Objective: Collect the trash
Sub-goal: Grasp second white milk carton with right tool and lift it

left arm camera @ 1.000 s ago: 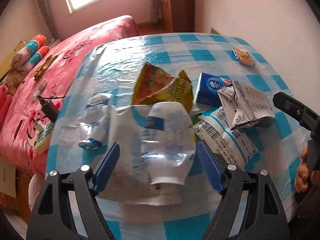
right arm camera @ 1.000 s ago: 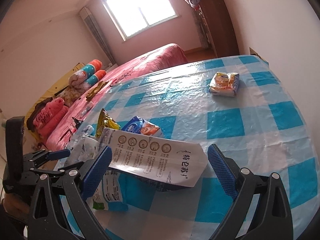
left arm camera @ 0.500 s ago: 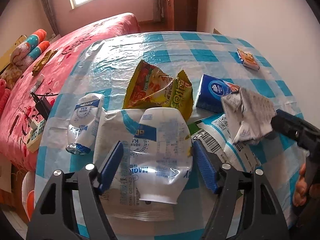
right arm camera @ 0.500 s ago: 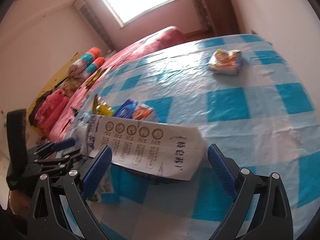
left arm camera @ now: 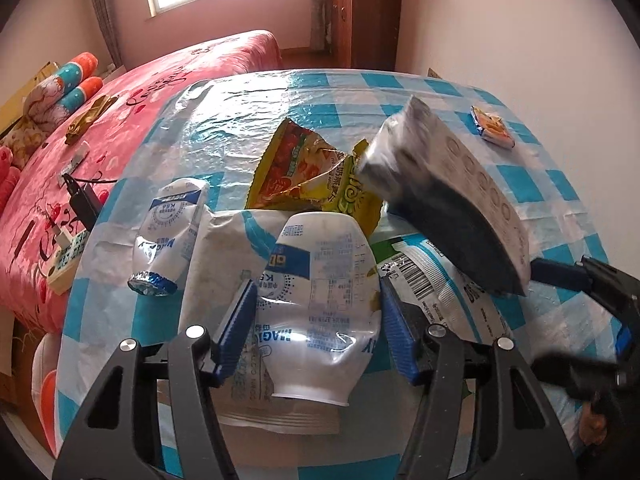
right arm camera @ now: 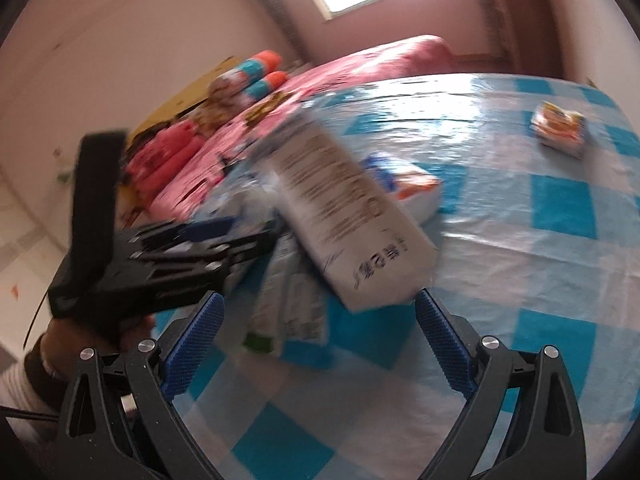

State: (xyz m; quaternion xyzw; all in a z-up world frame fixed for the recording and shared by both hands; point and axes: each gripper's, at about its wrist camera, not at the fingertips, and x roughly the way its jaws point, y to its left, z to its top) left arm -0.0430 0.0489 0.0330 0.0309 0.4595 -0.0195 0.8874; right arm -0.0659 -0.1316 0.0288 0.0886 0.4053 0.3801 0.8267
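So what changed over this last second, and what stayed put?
The left gripper has been closing its jaws onto the crushed white bottle; its pads now touch the sides. The white carton tipped up at one end next to the open right gripper; whether it is being held is unclear. The yellow snack bag, the small bottle and the far packet stayed put.
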